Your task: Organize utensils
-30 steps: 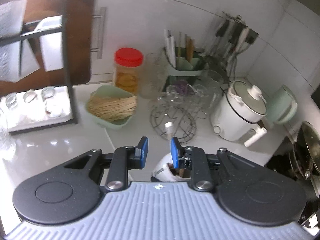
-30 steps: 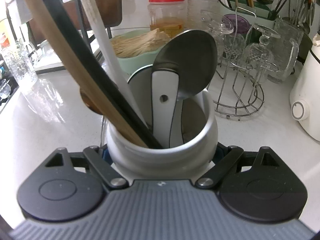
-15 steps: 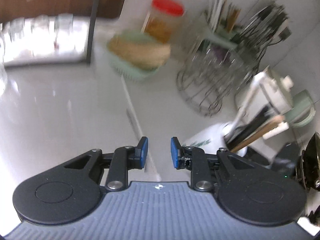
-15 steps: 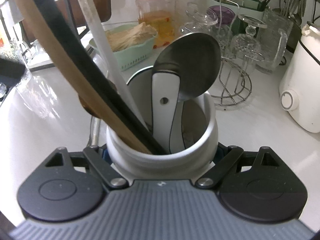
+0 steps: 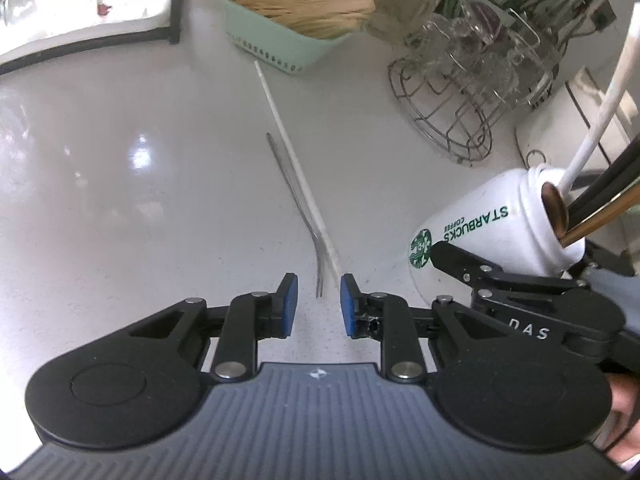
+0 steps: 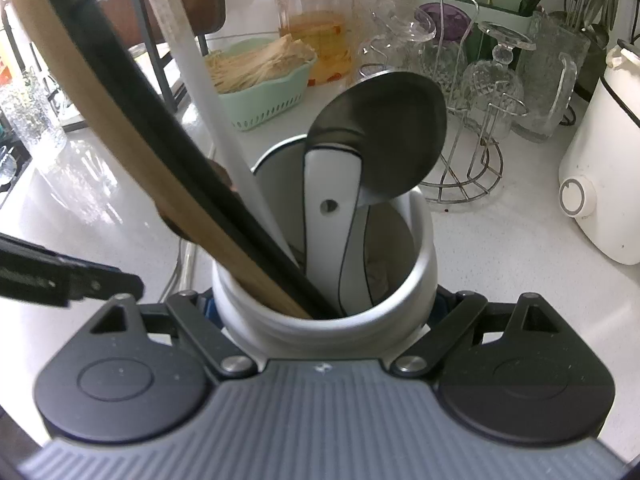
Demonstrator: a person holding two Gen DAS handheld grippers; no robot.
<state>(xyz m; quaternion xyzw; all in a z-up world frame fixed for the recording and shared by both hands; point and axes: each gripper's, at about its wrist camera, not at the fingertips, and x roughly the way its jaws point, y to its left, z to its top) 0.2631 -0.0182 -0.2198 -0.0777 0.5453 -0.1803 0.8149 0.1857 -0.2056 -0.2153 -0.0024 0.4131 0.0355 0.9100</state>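
Taking the white Starbucks cup [image 5: 492, 232] as the landmark: far to its left sits a black-framed tray of glasses [image 5: 80, 4]. Nearer, still left of the cup, a mint basket of pale sticks [image 5: 296, 12] stands at the back of the white counter [image 5: 120, 168].

Just left of the cup, two loose utensils lie side by side on the counter: a slim two-pronged metal fork [image 5: 298, 208] and a long white chopstick [image 5: 296, 160], close enough near the fork's prongs that I cannot tell whether they touch. The left gripper [image 5: 315, 304] hangs right over their near ends, its blue pads parted by a narrow gap with nothing between them.

Both pieces look light, stiff and thin. The fork is likely slick steel lying flat, hard to get under, so the pads would best straddle its neck just above the prongs and pinch across it. The chopstick (round, apt to roll) lies so close that the same closure could catch both.

The cup itself is tilted and clamped at its neck by the right gripper [image 6: 324, 304], pads pressed on either side. It already holds a wooden stick, black chopsticks, a white stick and a white-handled steel spoon [image 6: 384, 136].

Right of the cup stand a wire rack of glassware [image 5: 472, 80] and a white cooker [image 6: 600, 184].
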